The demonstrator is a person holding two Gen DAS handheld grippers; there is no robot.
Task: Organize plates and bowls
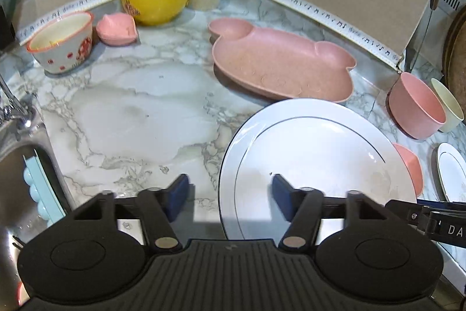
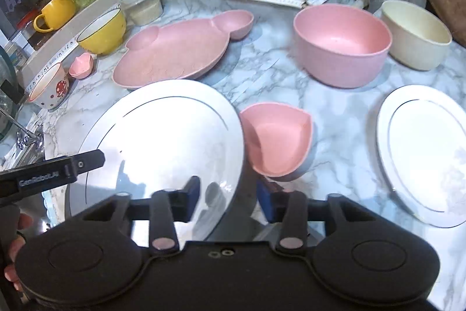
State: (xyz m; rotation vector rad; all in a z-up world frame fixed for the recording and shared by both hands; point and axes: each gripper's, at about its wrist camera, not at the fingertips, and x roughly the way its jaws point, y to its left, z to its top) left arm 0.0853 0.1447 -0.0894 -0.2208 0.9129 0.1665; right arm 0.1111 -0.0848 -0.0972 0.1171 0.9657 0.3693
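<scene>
A: Both tongs are on the big white plate now, one at each side of its near rim; it sits near-centre on the bench.

B: Who's closer?

A: About level, I'd say. The left tongs straddle the plate's left edge: one pad off over the marble, one over the plate. The right tongs straddle its right edge, just beside the small pink dish.

B: Gripping yet?

A: No. Both pairs stand half-parted with the rim between them, pads not pressing (no earlier view to compare).

B: Round plate, so no long axis?

A: Right. What counts is the rim running across each gap, so pinching both sides looks like the coming move.
</scene>
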